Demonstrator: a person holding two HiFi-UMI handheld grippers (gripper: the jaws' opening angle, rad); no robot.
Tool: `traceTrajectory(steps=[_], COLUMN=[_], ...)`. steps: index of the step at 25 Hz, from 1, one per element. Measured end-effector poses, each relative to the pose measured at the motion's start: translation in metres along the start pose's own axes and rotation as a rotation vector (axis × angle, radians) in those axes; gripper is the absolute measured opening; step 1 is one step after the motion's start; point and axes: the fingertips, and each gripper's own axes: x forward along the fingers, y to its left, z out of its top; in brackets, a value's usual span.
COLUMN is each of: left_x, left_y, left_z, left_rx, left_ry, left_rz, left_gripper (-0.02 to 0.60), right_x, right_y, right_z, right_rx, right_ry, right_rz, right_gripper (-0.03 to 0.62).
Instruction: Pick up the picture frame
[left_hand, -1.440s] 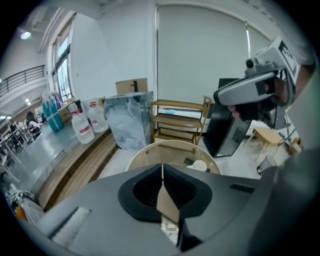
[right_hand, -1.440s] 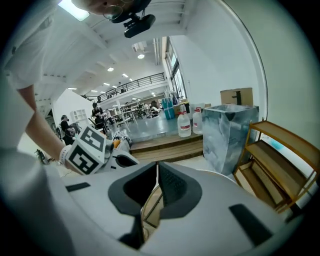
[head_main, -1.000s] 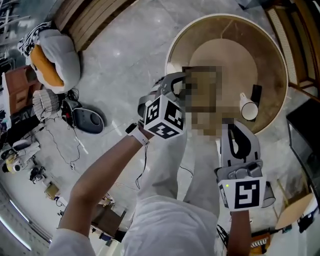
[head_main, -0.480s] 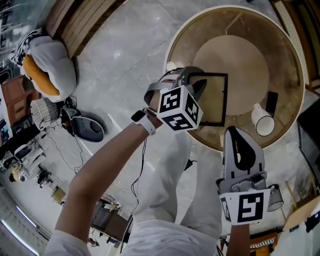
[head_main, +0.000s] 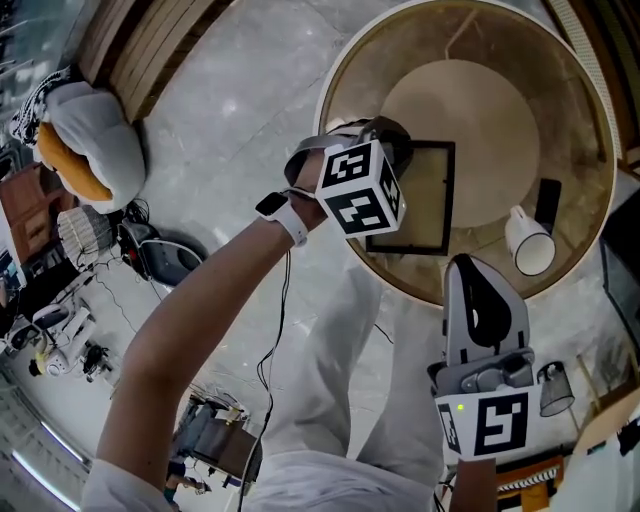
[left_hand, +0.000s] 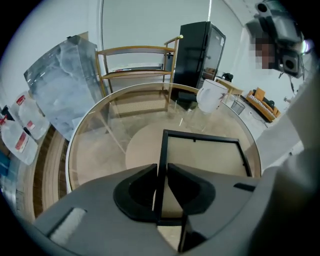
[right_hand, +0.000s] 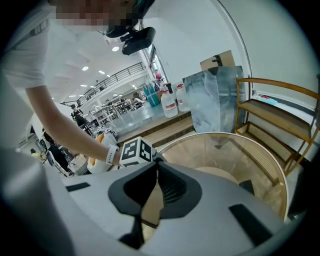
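On the round table (head_main: 370, 90) toward 8 o'clock, left gripper (left_hand: 160, 172) clamps one rail of the picture frame (left_hand: 205, 156); grasp looks made, lift judged next; right gripper (right_hand: 157, 167) closed, empty.

We're looking at the picture frame (head_main: 425, 205): a thin, matt black rim round a plain tan panel. The table (head_main: 560, 110) top is clear, glossy glass over a pale wood-look base. We see dark matt plastic on the left gripper (left_hand: 161, 169) and smooth pale grey plastic on the right gripper (right_hand: 156, 164). The floor (head_main: 240, 120) shines like polished grey stone.
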Motion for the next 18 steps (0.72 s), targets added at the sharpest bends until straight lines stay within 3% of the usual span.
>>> traceTrajectory(steps=[5, 9, 14, 18], left_x=[0.009, 0.010, 0.007, 0.008], left_y=[-0.001, -0.001, -0.001, -0.006], left_z=[-0.002, -0.002, 0.000, -0.002], left_rx=[-0.076, -0.070, -0.036, -0.078], left_ry=[0.022, 0.074, 0.096, 0.100], left_rz=[-0.130, -0.194, -0.183, -0.152], left_gripper=[0.063, 0.061, 0.046, 0.043], right_x=[0.001, 0.002, -0.002, -0.009], right_y=[-0.002, -0.004, -0.002, -0.005], right_z=[-0.003, -0.002, 0.007, 0.011], right_rx=[0.000, 0.003, 0.004, -0.002], right_ry=[-0.005, -0.009, -0.018, -0.020], right_rz=[0.006, 0.007, 0.005, -0.003], right_gripper=[0.009, 0.009, 0.009, 0.009])
